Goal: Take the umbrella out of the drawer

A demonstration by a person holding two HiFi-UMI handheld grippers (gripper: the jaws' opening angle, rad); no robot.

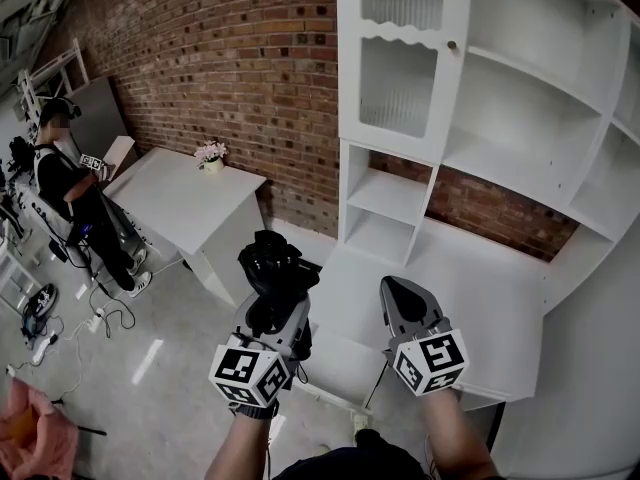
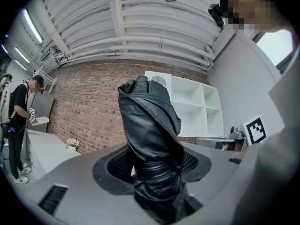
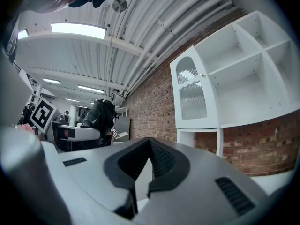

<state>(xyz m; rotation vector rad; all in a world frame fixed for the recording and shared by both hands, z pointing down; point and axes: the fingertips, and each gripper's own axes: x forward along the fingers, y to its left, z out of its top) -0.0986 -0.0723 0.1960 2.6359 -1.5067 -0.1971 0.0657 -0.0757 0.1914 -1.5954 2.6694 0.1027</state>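
Note:
A black folded umbrella stands upright between the jaws of my left gripper, which is shut on it in front of the white desk. In the left gripper view the umbrella fills the middle, wrapped by its strap, with the dark pads pressed on both sides of it. My right gripper hovers level beside it to the right, shut with nothing held. In the right gripper view its jaws meet at the tips, and the umbrella shows at the left.
A tall white shelf cabinet with a glass door stands on the desk against the brick wall. A second white table with a small flower pot is at the left. A person stands by it, with cables on the floor.

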